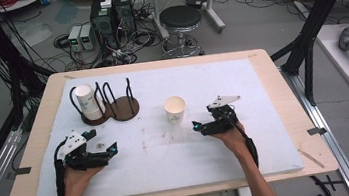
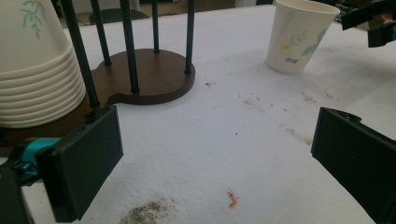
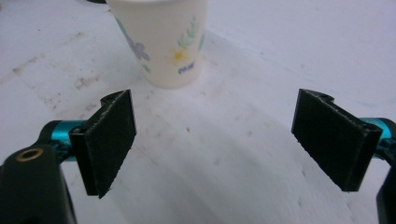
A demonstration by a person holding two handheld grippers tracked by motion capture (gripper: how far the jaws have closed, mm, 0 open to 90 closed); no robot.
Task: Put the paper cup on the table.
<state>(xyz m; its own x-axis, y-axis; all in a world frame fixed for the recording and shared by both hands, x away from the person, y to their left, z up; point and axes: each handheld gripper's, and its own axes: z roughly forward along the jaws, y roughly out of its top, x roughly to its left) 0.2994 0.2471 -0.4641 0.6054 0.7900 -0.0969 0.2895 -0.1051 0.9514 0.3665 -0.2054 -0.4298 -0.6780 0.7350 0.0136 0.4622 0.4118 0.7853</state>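
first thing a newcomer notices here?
Probably the lone paper cup standing upright mid-table on the white mat, just ahead of the open right gripper. Next, the stack of cups lying in the dark wooden rack at the far left, beyond the open left gripper.

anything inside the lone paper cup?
The high view looks into the upright paper cup: its visible inner wall is white and bare, nothing sticking out. The very bottom is too small to make out.

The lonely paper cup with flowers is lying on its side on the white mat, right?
No, the paper cup stands upright, mouth up, on the white mat, apart from the right tool. The high view shows its open rim.
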